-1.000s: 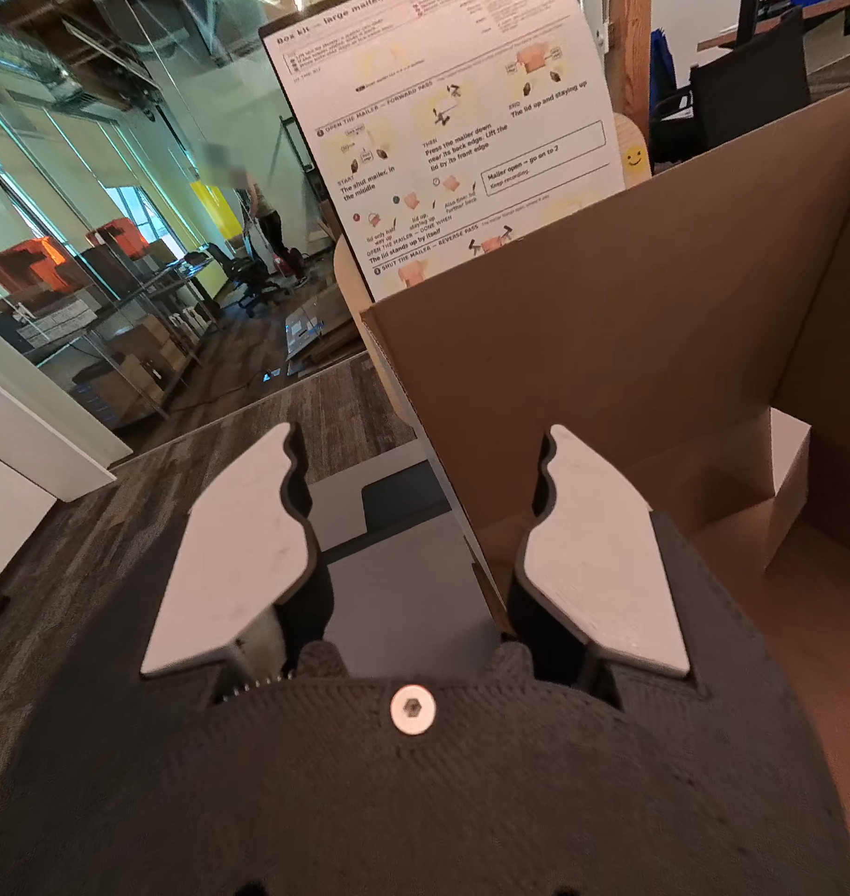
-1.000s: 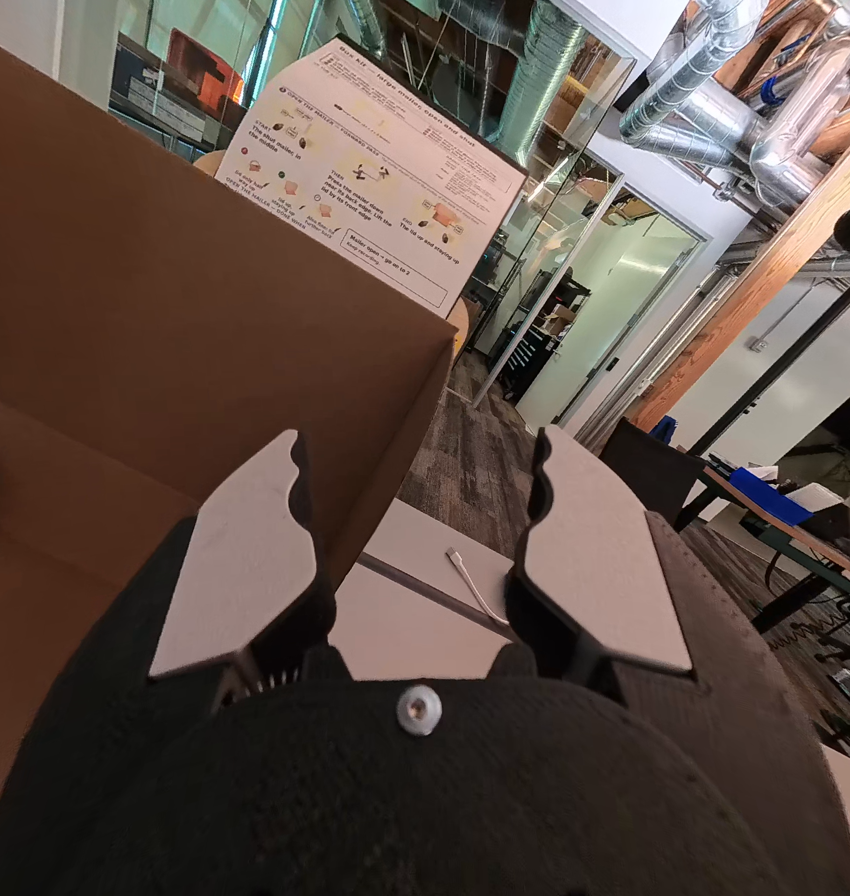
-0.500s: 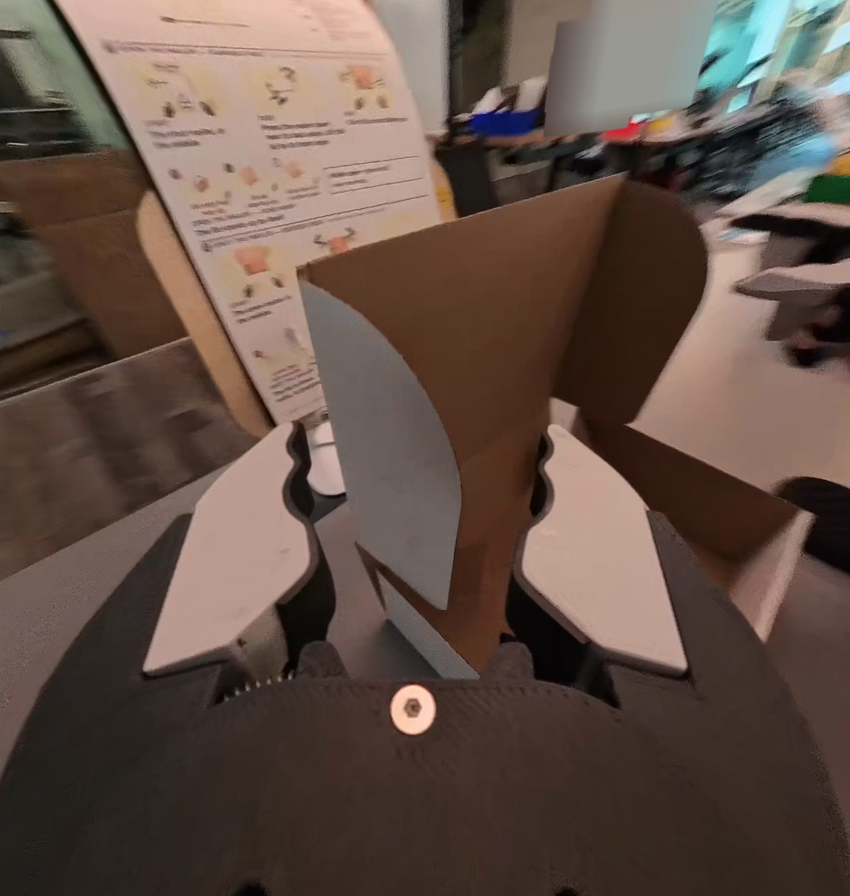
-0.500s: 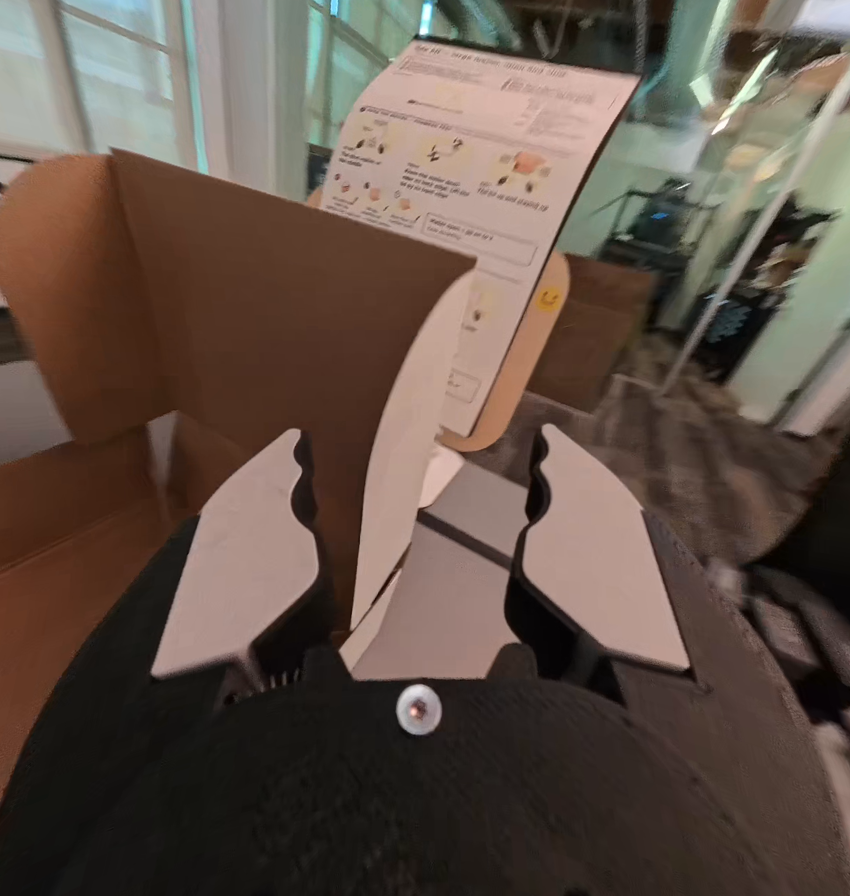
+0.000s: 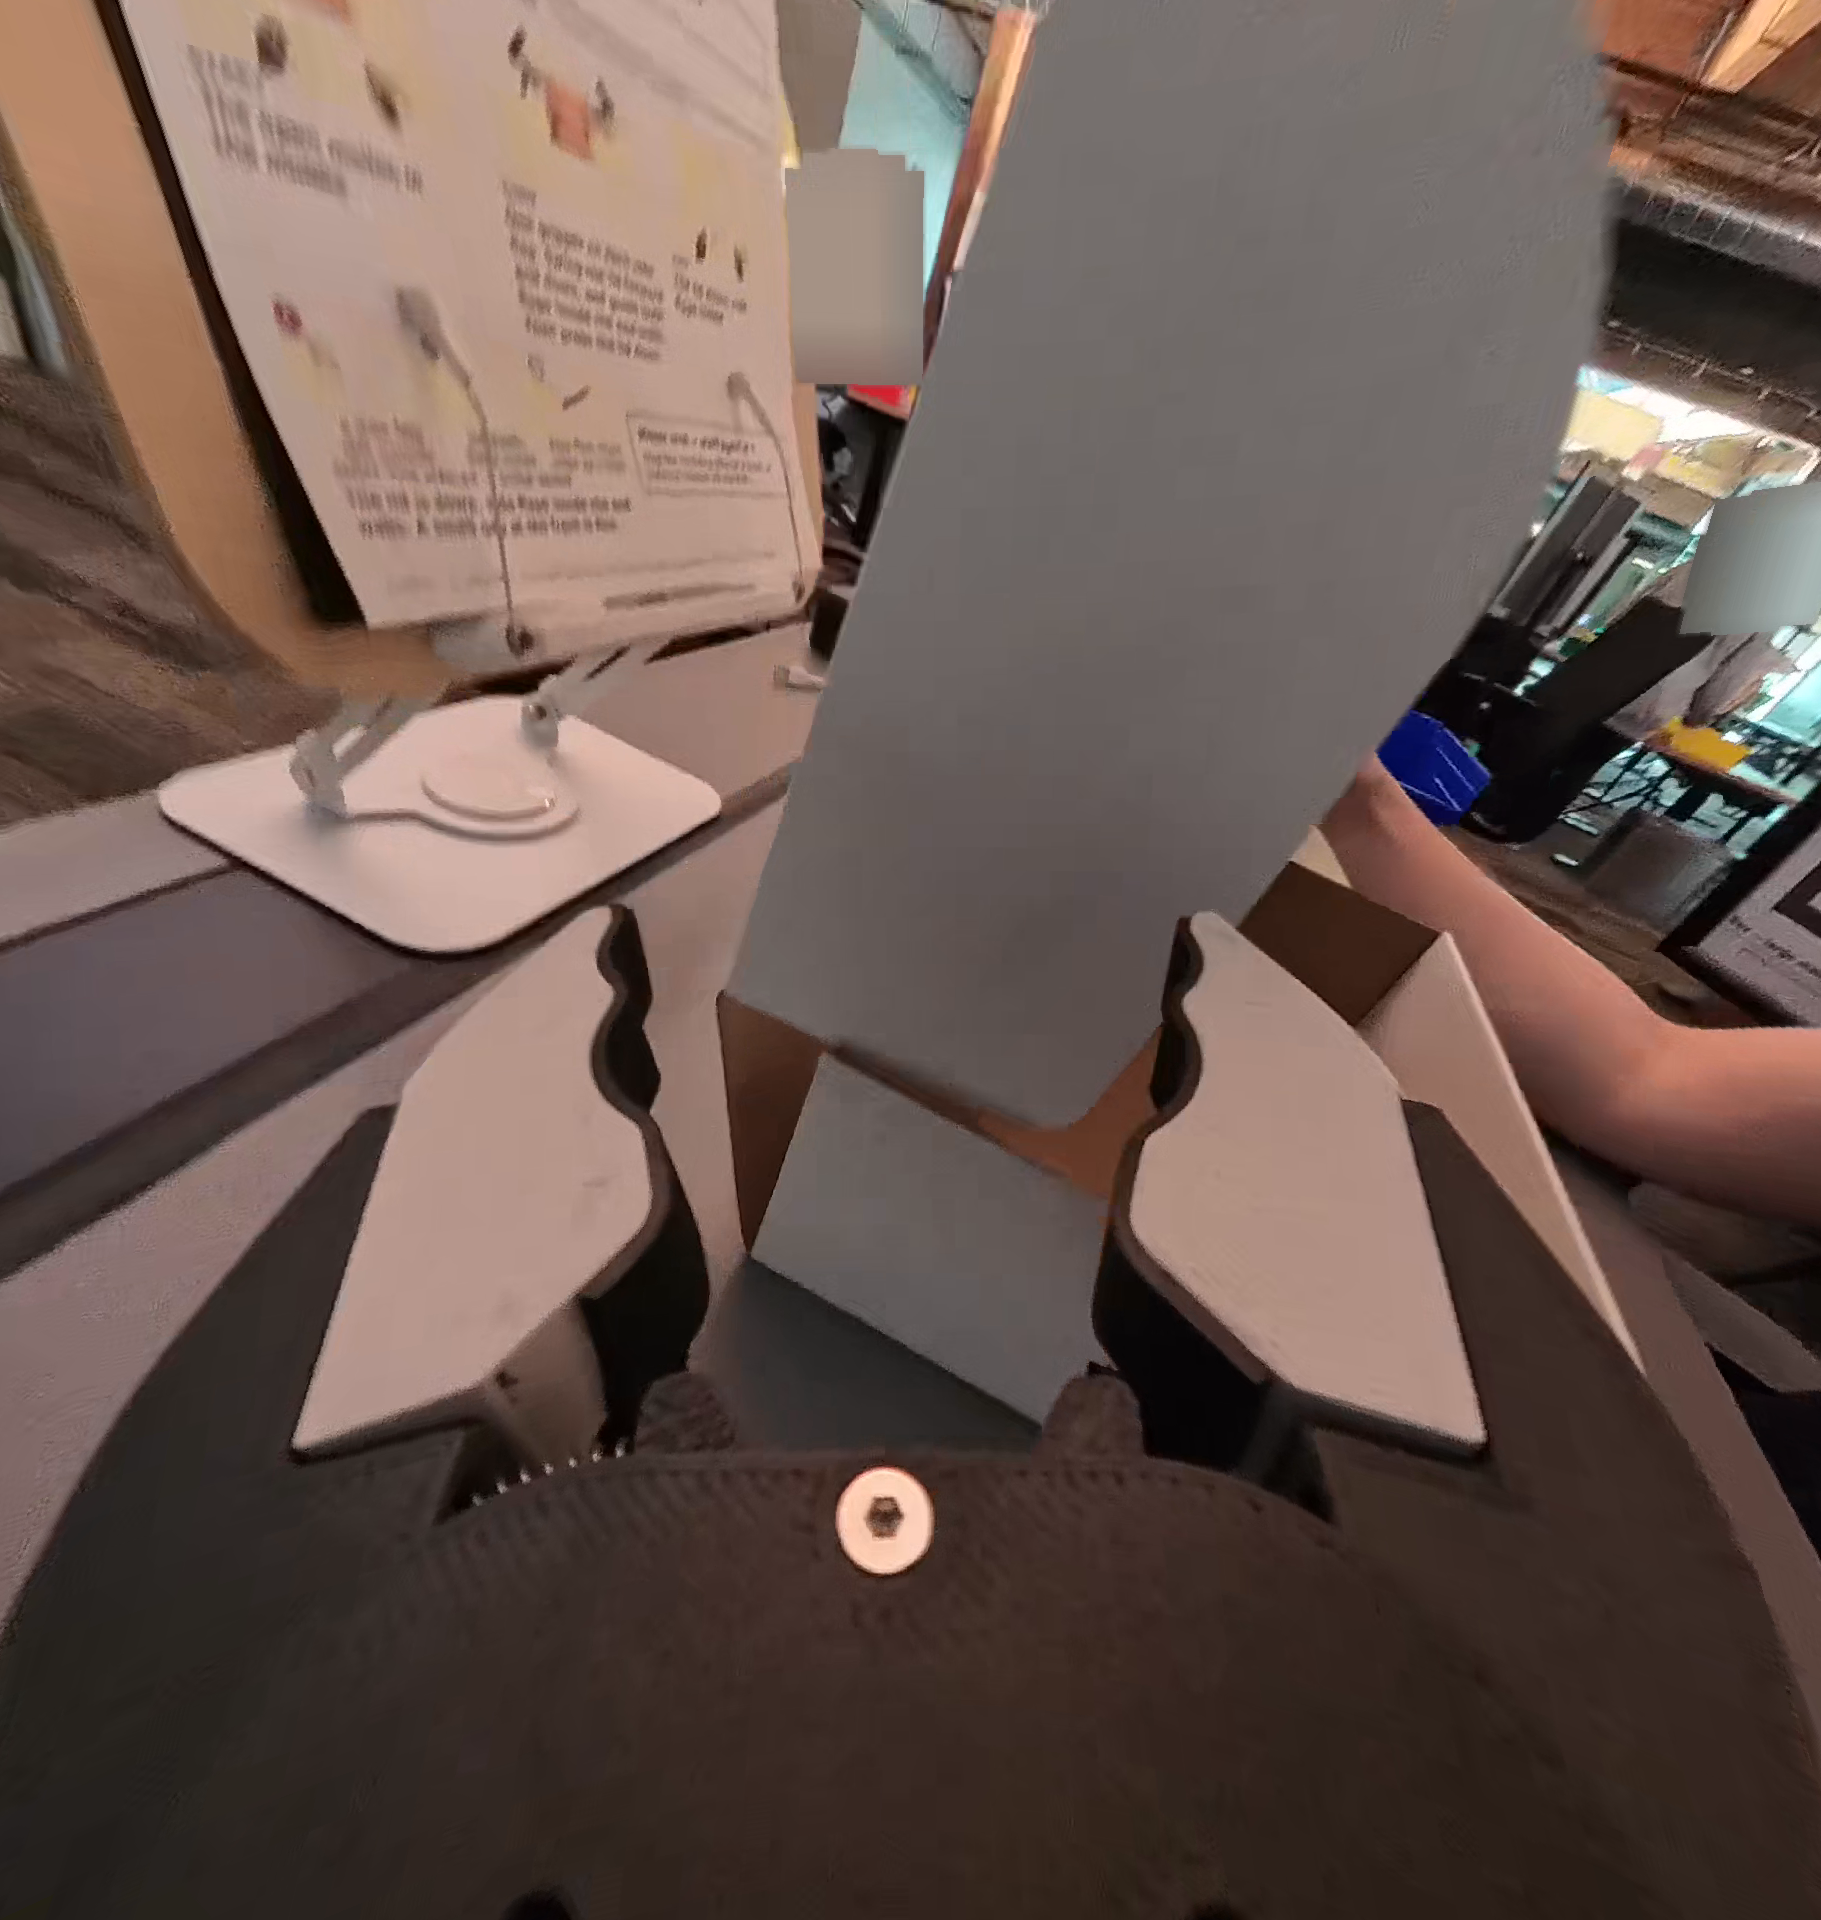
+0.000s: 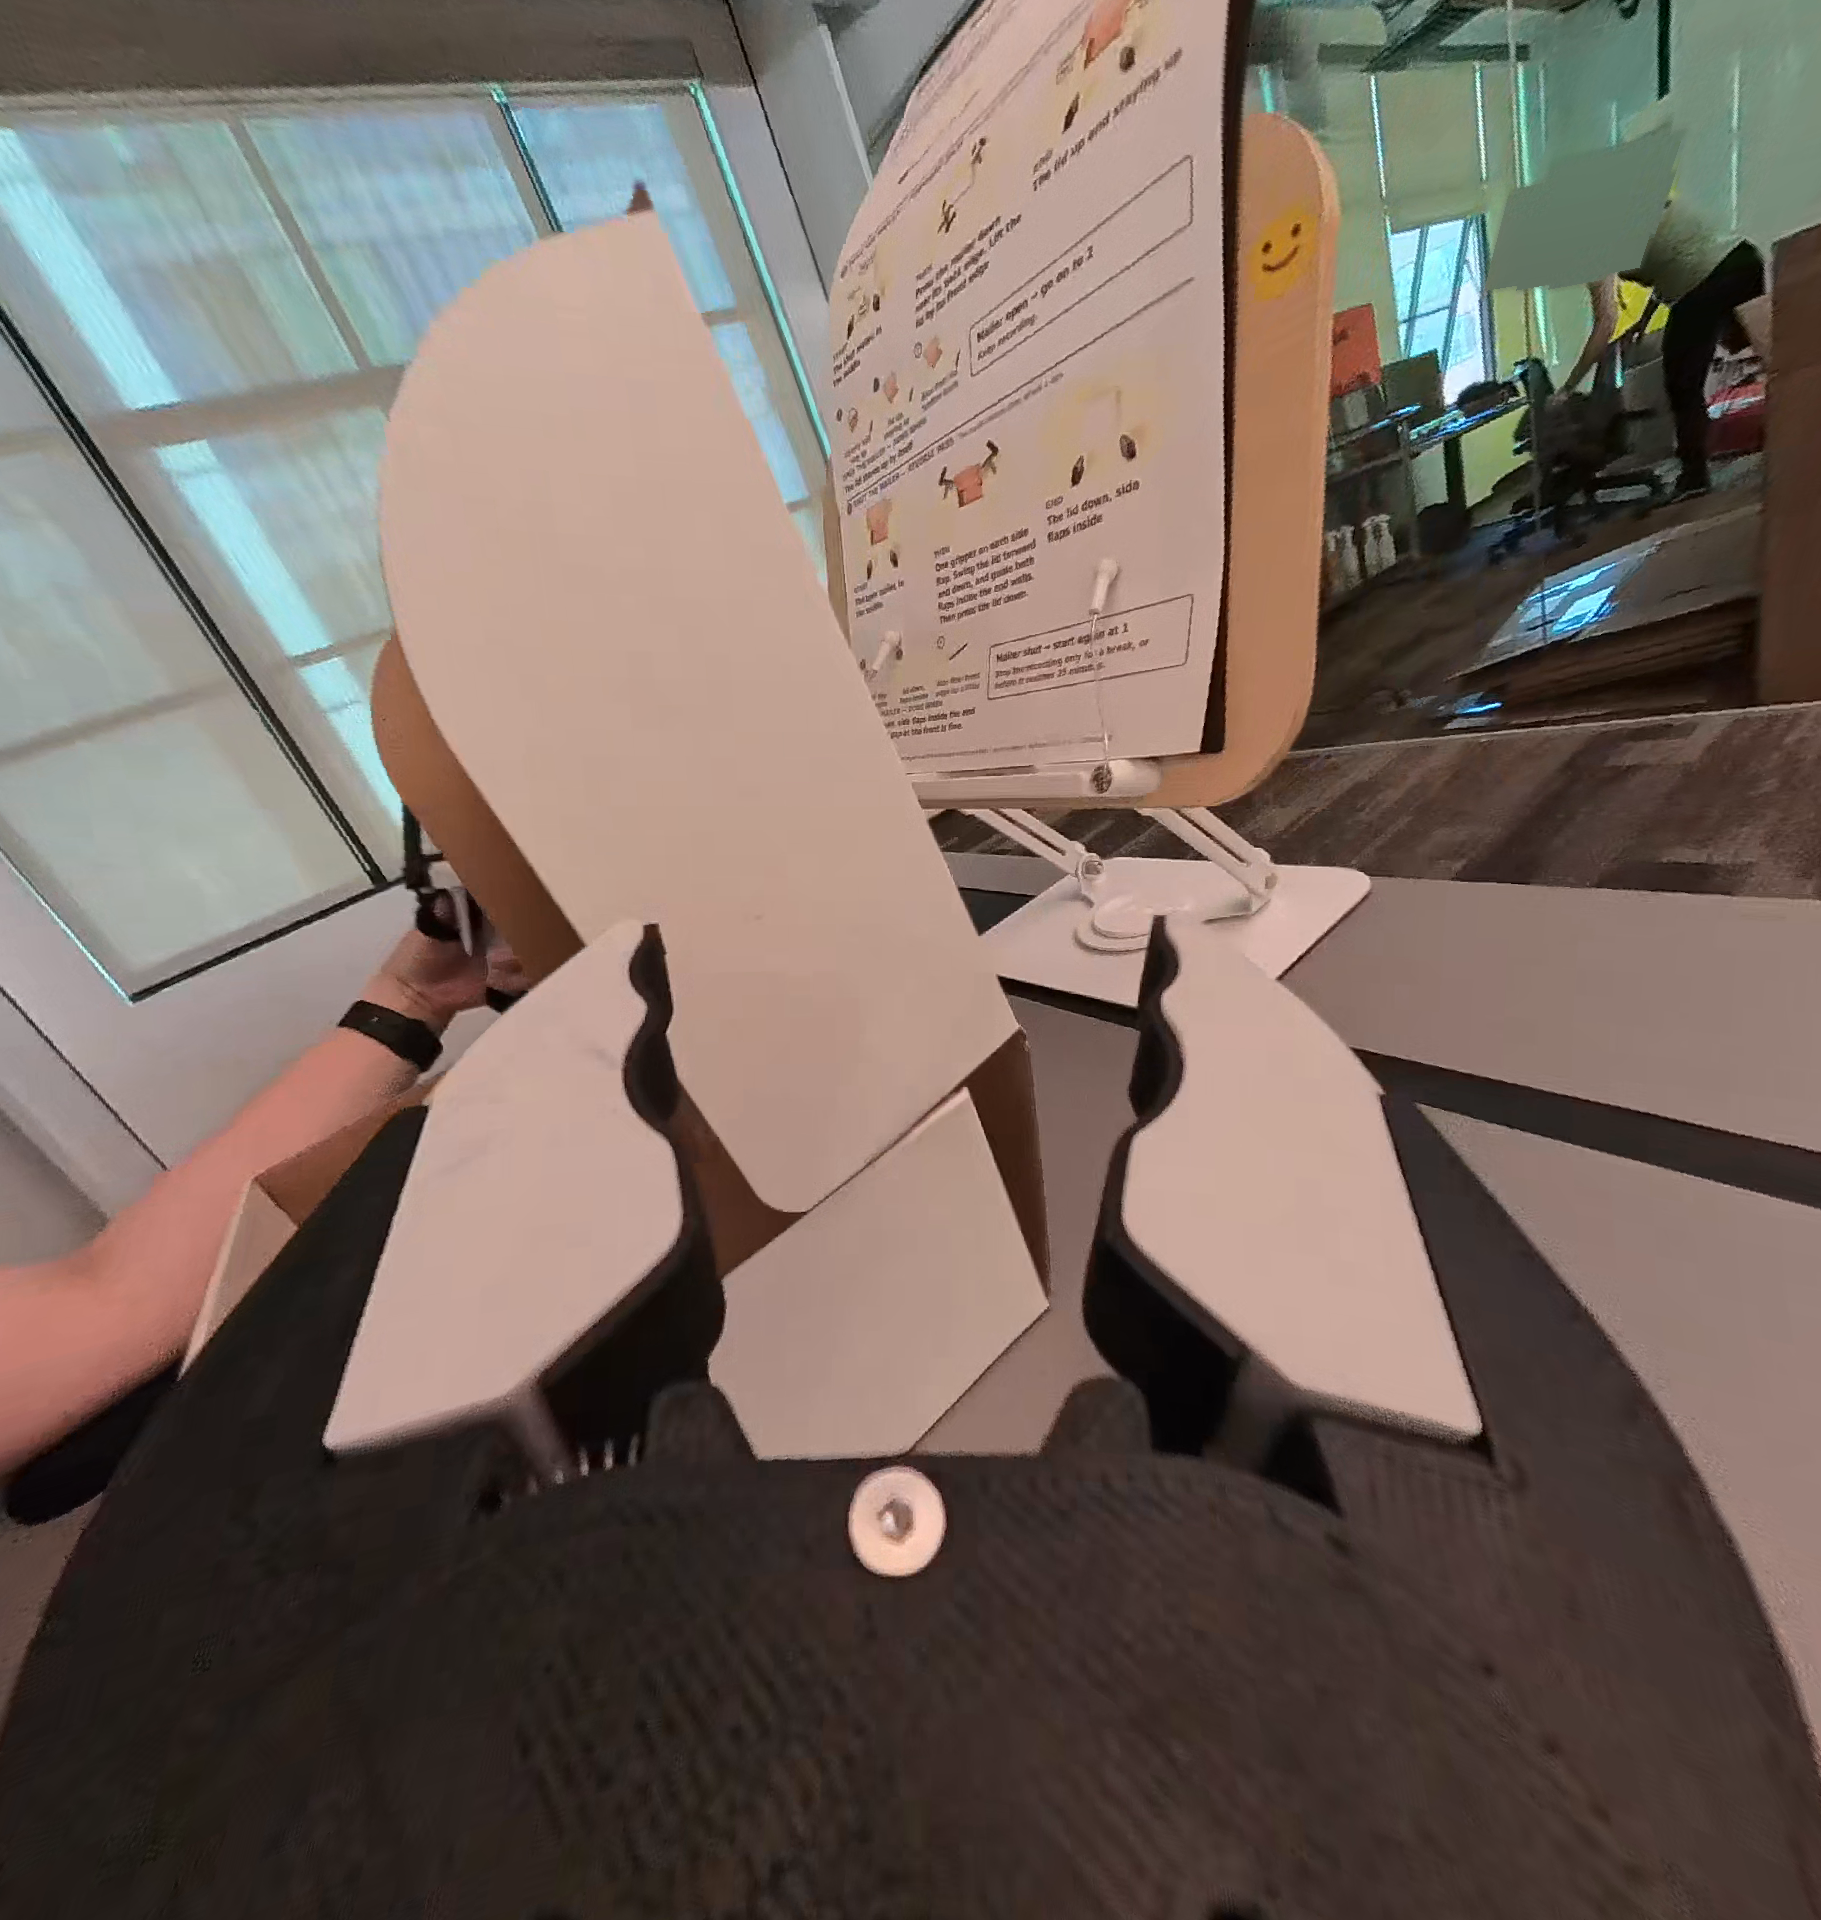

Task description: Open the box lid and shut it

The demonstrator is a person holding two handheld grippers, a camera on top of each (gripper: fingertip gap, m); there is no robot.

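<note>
Box lid (image 5: 1176,540) stands upright on the table, its side flaps (image 6: 667,665) sitting between each gripper's spread fingers, ungripped. Left gripper (image 5: 901,1039) and right gripper (image 6: 901,1039) are both open. Risk: a flap could catch outside the box wall (image 5: 916,1226) when closing, and buckle. The instruction sheet (image 6: 1051,416) on the stand carries printed text, and a smiley sticker (image 6: 1283,252) is on its backing.
</note>
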